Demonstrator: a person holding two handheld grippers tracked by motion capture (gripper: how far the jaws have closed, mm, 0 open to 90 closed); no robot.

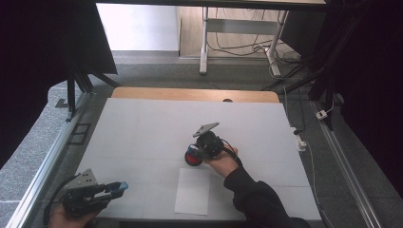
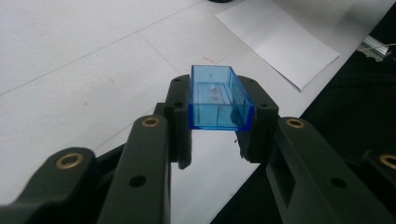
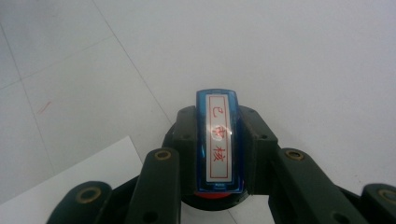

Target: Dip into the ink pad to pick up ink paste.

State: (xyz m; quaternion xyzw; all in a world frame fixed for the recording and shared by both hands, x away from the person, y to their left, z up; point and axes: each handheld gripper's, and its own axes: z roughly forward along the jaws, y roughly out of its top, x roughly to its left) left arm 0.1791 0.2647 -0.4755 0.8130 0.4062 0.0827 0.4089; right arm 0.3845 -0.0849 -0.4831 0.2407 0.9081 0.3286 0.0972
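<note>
1. A white worktop [image 1: 142, 128] is stretching under me, one sheet of paper [image 1: 192, 191] lying near its front edge.
2. My left claw [image 2: 219, 140] is clamping one blue stamp cap [image 2: 219, 98] at the front left corner.
3. My right claw [image 3: 218, 154] is gripping one blue stamp [image 3: 218, 140] over one red ink pad [image 1: 192, 158] mid-worktop; I should be pressing straight down, evenly.

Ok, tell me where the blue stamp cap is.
The blue stamp cap sits clamped in the left gripper, at the table's near left corner in the high view, left of the paper sheet.
</note>
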